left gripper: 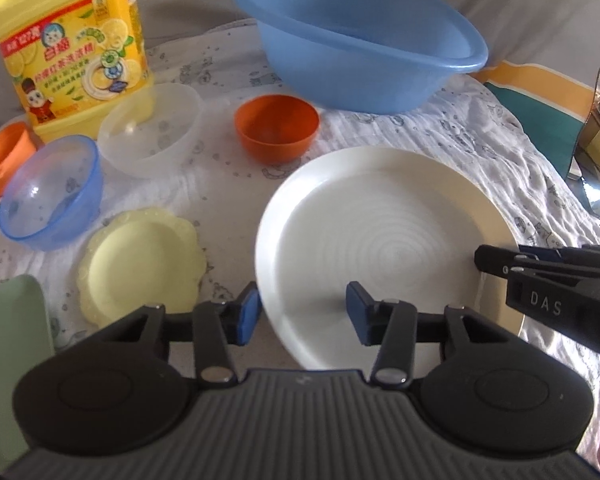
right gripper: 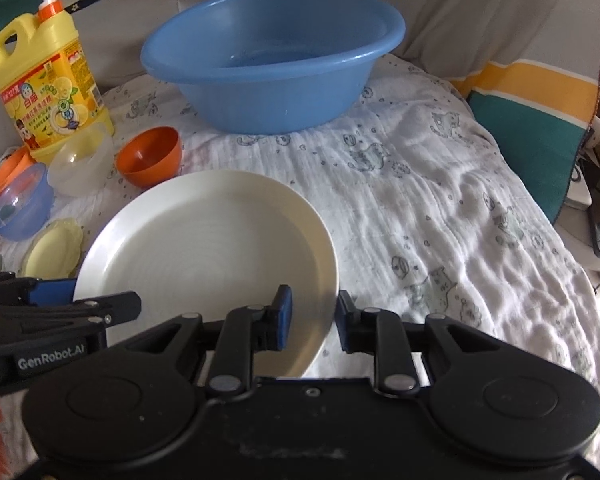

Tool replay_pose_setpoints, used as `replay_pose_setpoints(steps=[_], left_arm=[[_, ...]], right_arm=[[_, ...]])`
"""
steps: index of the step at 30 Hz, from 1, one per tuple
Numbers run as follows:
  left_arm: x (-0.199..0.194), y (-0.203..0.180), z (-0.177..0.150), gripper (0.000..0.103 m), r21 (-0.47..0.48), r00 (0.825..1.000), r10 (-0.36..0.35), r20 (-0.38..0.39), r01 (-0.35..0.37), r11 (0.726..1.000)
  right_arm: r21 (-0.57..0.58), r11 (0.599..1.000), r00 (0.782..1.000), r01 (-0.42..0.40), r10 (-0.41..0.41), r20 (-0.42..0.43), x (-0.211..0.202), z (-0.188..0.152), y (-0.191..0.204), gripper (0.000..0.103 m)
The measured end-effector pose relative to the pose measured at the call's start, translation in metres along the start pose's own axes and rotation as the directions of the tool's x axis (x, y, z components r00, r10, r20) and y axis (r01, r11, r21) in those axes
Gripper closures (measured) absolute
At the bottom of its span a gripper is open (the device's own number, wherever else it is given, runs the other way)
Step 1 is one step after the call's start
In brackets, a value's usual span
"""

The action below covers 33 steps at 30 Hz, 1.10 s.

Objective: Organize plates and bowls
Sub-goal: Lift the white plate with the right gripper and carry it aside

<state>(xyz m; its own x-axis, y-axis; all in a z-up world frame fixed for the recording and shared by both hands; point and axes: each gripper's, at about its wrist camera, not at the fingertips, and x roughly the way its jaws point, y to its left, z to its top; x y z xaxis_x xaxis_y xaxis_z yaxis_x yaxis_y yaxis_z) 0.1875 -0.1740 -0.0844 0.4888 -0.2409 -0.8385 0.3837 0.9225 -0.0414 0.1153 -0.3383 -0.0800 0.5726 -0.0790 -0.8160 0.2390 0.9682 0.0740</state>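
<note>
one large white plate (left gripper: pixel 384 248) lay on the printed cloth (right gripper: pixel 440 208), and both grippers straddled its near rim. the left gripper (left gripper: pixel 302 312) had one blue pad outside the plate's left edge and the other over its inner surface, the jaws at a middling gap; i could not tell whether the pads pressed on the rim. the right gripper (right gripper: pixel 312 318) stood narrower, one pad over the plate and one just past its right edge, and contact there was also unclear.

counted on the cloth: one big blue basin (right gripper: pixel 272 56) at the back, one orange bowl (right gripper: pixel 150 156), one clear frosted bowl (left gripper: pixel 152 128), one translucent blue bowl (left gripper: pixel 52 192), one small pale yellow scalloped plate (left gripper: pixel 140 260), and the corner of one pale green flat item (left gripper: pixel 12 352). an orange object (left gripper: pixel 4 152) sat partly hidden at the left edge.

one yellow detergent jug (right gripper: pixel 50 84) with an orange pump stood behind the bowls; its label carried chinese characters, lemon slices and a cartoon figure, too small to read surely. "das" showed on the right gripper's side in the left wrist view, and "genrobot.ai" on the left gripper's side in the right wrist view.
</note>
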Motion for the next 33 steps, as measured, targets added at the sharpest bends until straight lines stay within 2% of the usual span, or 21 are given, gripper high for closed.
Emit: replay_pose_setpoints(steps=[9, 20, 26, 33], left_arm=[[-0.034, 0.012, -0.016, 0.060, -0.030, 1.000, 0.027, -0.004, -0.027, 0.999], [-0.111, 0.064, -0.069, 0.060, -0.096, 0.998, 0.046, 0.033, -0.043, 0.994], [-0.161, 0.100, -0.099, 0.060, -0.125, 0.994, 0.082, 0.077, -0.072, 0.989], [-0.208, 0.154, -0.144, 0.060, -0.208, 0.985, 0.151, 0.089, -0.130, 0.969]], right_arm=[[-0.027, 0.999, 0.999, -0.031, 0.030, -0.036, -0.032, -0.015, 0.018, 0.079], [-0.170, 0.980, 0.994, -0.108, 0.106, -0.020, -0.103, -0.045, 0.077, 0.079], [-0.246, 0.953, 0.984, -0.177, 0.181, -0.007, -0.140, -0.059, 0.119, 0.079], [-0.366, 0.893, 0.962, -0.263, 0.271, -0.030, -0.168, -0.081, 0.181, 0.079]])
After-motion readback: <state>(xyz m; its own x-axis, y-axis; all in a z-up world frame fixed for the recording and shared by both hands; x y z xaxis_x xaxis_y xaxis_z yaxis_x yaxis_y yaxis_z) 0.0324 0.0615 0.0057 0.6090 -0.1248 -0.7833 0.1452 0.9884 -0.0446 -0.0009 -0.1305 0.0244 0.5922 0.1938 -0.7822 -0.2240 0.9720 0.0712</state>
